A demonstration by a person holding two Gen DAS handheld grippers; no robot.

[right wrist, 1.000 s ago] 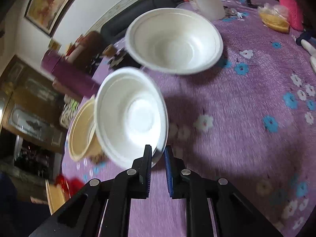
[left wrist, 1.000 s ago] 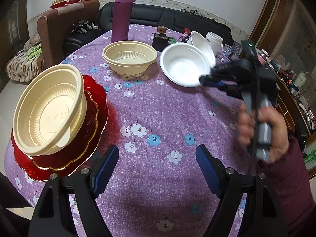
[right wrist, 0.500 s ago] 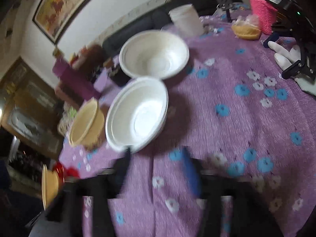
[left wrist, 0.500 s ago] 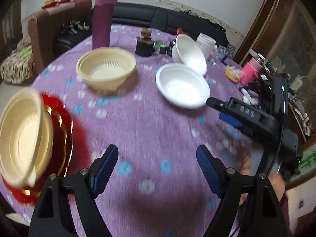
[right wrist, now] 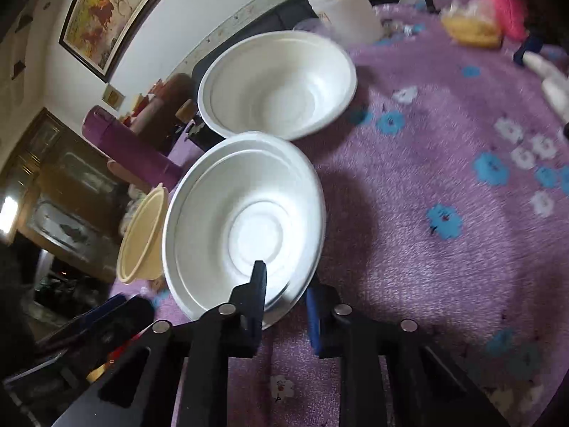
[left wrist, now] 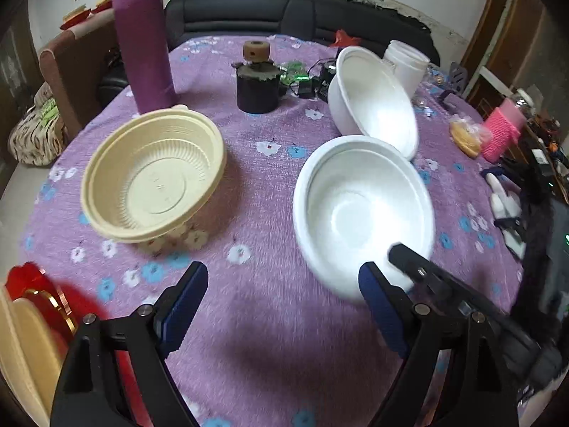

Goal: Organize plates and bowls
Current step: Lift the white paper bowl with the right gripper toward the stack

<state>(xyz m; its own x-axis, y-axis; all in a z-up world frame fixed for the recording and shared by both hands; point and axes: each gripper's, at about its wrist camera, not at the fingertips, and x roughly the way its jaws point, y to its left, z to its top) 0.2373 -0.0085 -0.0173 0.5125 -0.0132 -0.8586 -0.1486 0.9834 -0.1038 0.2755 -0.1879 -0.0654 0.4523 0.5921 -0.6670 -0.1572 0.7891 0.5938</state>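
Observation:
A white bowl (left wrist: 359, 206) sits on the purple flowered tablecloth (left wrist: 263, 313), its near rim between the fingers of my right gripper (right wrist: 286, 291), which has one finger inside and one outside; the jaws are narrowed around the rim (right wrist: 245, 235). A second white bowl (left wrist: 373, 96) leans behind it (right wrist: 277, 82). A cream ribbed bowl (left wrist: 153, 178) stands at centre left. My left gripper (left wrist: 281, 302) is open and empty above the cloth. Red plates (left wrist: 39, 299) holding another cream bowl (left wrist: 17, 352) show at the lower left.
A tall purple flask (left wrist: 145, 42), a dark jar with a cork lid (left wrist: 256, 82), a white tub (left wrist: 405, 67), cables, a pink item (left wrist: 501, 131) and clutter line the far and right edges. A black sofa (left wrist: 277, 14) stands behind.
My left gripper has swung right and forward, toward the white bowls. My right gripper let go of the white bowl, opened, then came back and narrowed around its rim.

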